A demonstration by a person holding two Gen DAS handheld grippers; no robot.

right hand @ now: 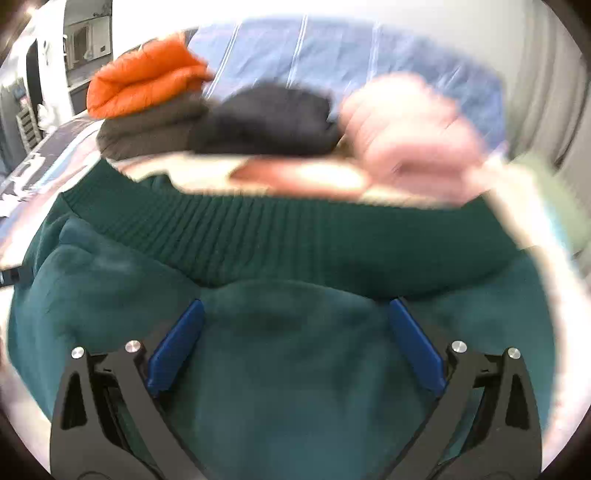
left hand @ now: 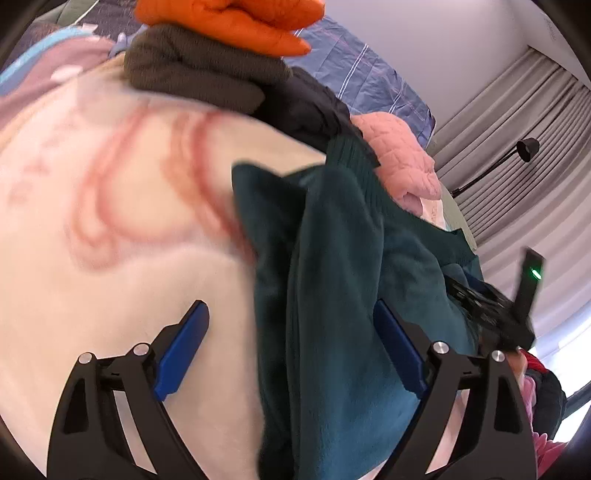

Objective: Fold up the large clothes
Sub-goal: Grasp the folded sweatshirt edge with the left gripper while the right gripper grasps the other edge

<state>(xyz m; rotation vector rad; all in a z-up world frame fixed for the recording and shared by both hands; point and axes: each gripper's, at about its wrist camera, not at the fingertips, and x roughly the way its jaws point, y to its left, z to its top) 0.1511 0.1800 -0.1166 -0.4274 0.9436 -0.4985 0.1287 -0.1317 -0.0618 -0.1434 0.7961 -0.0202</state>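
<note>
A dark green fleece sweater (left hand: 332, 280) with a ribbed hem lies bunched on a cream blanket (left hand: 110, 295) with red line drawings. My left gripper (left hand: 291, 314) is open, its blue pads (left hand: 184, 343) spread wide, the right pad over the sweater's edge. In the right wrist view the sweater (right hand: 288, 369) fills the lower frame, its ribbed band (right hand: 295, 236) across the middle. My right gripper (right hand: 293, 314) is open just above the fleece, holding nothing. The view is blurred by motion.
A pile of clothes sits behind: orange puffer (left hand: 229, 22), brown knit (left hand: 199, 70), black garment (left hand: 306, 107), pink quilted piece (left hand: 399, 155). A blue striped sheet (right hand: 332, 55) lies beyond. Grey curtains (left hand: 517, 147) and a black lamp (left hand: 526, 149) stand at right.
</note>
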